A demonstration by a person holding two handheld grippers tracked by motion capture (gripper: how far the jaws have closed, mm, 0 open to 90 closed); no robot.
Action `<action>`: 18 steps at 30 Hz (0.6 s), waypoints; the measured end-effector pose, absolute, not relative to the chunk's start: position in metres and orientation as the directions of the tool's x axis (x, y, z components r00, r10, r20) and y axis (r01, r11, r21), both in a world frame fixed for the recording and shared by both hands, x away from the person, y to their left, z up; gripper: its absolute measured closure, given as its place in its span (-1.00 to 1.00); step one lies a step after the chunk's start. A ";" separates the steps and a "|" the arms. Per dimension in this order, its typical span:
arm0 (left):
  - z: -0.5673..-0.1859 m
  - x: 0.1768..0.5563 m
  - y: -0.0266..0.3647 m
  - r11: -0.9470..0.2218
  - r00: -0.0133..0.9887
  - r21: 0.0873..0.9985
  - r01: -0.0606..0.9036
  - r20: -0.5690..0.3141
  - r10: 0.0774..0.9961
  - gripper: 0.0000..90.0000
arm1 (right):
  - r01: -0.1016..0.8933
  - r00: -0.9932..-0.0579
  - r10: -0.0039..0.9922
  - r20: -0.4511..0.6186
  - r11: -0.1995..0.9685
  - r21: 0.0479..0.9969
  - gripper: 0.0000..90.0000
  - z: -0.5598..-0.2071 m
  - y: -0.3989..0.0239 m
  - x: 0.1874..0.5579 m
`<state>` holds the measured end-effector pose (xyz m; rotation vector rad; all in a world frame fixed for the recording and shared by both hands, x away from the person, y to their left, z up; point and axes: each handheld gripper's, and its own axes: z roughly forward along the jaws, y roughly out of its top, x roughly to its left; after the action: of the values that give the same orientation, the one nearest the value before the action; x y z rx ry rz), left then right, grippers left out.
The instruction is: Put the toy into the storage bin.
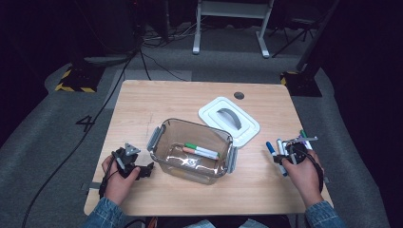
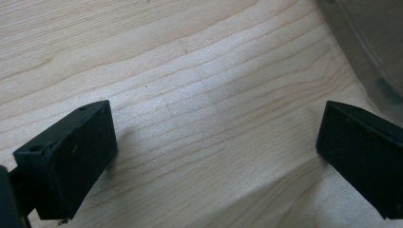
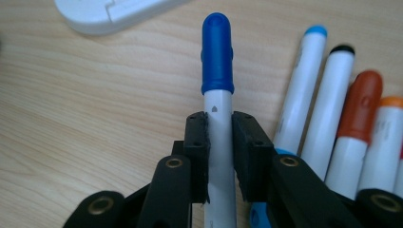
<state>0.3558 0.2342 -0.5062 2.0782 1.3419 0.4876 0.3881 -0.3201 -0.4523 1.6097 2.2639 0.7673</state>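
1. Clamping: the right hand-held gripper (image 3: 220, 142) has its jaws pressed on the white barrel of the blue marker (image 3: 218, 95), just below the cap. Marker runs straight along the jaw axis, cap pointing away.
2. Location: blue marker sits at the right side of the counter (image 1: 157, 102), at the left edge of the marker row (image 3: 351, 128). It looks touching or barely off the wood; can't tell which.
3. Left hand-held gripper (image 2: 214, 156) has jaws wide apart, nothing between them, bare wood below. It sits just left of the bin (image 1: 164, 156); the bin wall shows at the top right of the left gripper view.
4. Bin is clear plastic, open, centre of counter, with two markers (image 1: 202, 151) already inside. White lid (image 1: 229, 119) lies behind it to the right, apart from it.
5. Handling, my read: marker is light, stiff, smooth round plastic. It won't deform and isn't fragile, but can roll or pivot in flat pads.
6. Grip point: barrel near the cap is fine for a short carry. It's off the middle, so the tail may droop if tilted; closer to mid-barrel would balance better. Avoid gripping the cap itself, as it could pull off.
7. Neighbours: next marker in the row lies just beside the right jaw, so lift straight up to avoid dragging it.
8. Likely work in hand: moving markers from the row into the bin, one at a time.
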 end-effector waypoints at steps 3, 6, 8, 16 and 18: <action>-0.506 0.356 0.235 -0.304 0.423 0.666 0.682 -0.020 0.906 -1.00 | 0.778 -0.374 0.922 0.104 0.250 0.577 0.71 -0.439 -0.317 0.389; -0.506 0.357 0.236 -0.315 0.434 0.665 0.677 -0.016 0.901 -1.00 | 0.764 -0.395 0.911 0.117 0.255 0.593 0.72 -0.428 -0.314 0.391; -0.506 0.357 0.236 -0.314 0.434 0.664 0.678 -0.017 0.901 -1.00 | 0.752 -0.409 0.905 0.121 0.259 0.606 0.72 -0.420 -0.311 0.392; -0.506 0.357 0.235 -0.313 0.434 0.665 0.679 -0.019 0.901 -1.00 | 0.686 -0.503 0.858 0.102 0.325 0.652 0.71 -0.383 -0.285 0.398; -0.506 0.357 0.236 -0.314 0.434 0.665 0.678 -0.017 0.901 -1.00 | 0.680 -0.513 0.852 0.106 0.328 0.656 0.71 -0.378 -0.281 0.398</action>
<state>0.3568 0.2355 -0.5061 2.0903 1.3226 0.4831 0.3982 -0.2808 -0.3784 1.3834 2.3371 0.9609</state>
